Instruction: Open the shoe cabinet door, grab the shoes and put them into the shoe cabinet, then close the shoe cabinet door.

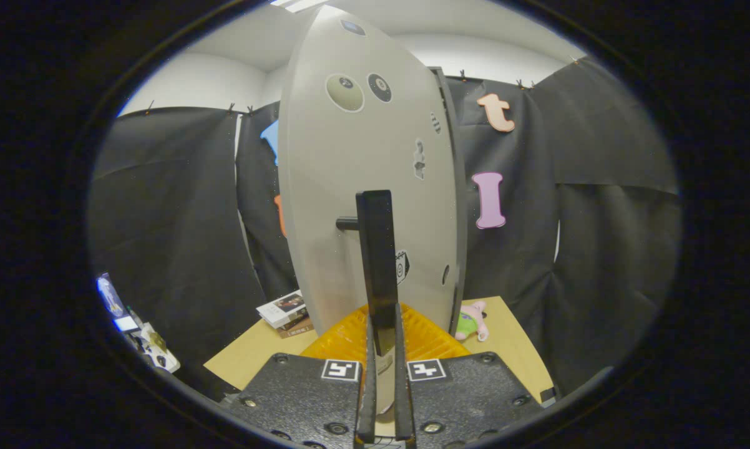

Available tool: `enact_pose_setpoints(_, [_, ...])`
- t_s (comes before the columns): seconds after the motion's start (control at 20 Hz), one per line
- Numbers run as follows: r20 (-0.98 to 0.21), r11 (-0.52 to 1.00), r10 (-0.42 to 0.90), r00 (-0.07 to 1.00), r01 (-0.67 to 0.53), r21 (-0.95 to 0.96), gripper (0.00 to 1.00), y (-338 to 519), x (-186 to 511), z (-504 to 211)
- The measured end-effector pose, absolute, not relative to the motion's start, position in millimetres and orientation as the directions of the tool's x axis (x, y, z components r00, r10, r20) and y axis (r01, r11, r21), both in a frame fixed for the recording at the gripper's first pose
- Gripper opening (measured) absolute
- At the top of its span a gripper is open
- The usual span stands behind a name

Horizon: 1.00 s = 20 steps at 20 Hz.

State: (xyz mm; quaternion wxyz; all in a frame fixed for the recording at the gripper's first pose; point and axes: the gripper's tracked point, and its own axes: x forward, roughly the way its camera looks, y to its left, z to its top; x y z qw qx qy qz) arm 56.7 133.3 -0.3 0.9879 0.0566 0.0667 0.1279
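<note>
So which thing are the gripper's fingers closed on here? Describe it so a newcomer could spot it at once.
Start at the tall pale grey shoe cabinet door standing on the tan table. On its face stands a slim upright black bar handle, its lower end clamped by the gripper. Unlike the flat round stickers higher up, it stands off the door on a short peg.

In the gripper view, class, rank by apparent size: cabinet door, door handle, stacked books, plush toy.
1. cabinet door
2. door handle, held between the closed gripper fingers, enlarged by nearness
3. and 4. stacked books and plush toy look alike; unranked.
</note>
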Motion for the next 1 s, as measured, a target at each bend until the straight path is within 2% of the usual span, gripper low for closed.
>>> enact_pose_setpoints(0.4, [-0.119, 0.985, 0.143, 0.982, -0.130, 0.115, 0.07, 70.1, 54.2, -7.9])
enact_pose_setpoints(0.75, [-0.111, 0.993, -0.005, 0.994, 0.017, 0.113, 0.04, -0.7, 64.8, -11.1])
enact_pose_setpoints(1.0, [-0.107, 0.988, 0.028, 0.994, -0.011, 0.152, 0.04, -9.2, 64.7, -12.7])
